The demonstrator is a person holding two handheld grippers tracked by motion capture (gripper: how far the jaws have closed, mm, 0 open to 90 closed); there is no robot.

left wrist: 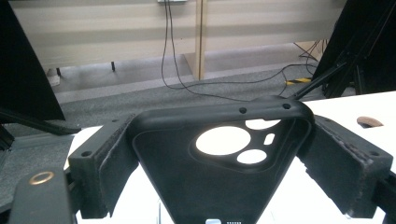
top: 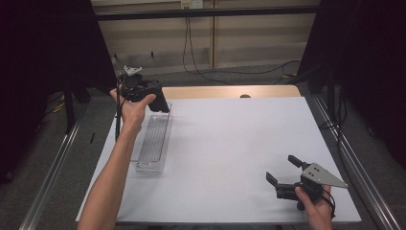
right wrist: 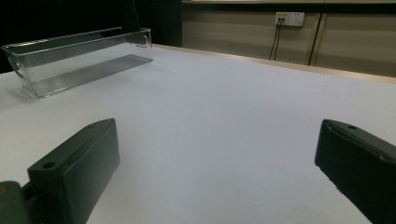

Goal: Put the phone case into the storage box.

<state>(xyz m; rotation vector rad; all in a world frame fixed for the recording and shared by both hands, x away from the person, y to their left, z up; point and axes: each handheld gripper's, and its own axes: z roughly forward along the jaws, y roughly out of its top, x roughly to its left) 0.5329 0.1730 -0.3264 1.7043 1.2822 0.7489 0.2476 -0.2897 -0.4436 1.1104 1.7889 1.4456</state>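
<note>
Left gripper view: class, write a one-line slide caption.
Left gripper clamps a black phone case above the white table.

White table (top: 230,143) — clear tray (top: 154,139), seemingly empty

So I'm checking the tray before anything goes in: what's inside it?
The clear tray looks empty. Its far end is covered by the phone case in the left hand-held gripper, so that part can't be seen.

Cut off and covered

The black phone case (left wrist: 219,177) ran past the bottom edge; the clear tray's (top: 154,139) far end lay beneath it.
</note>
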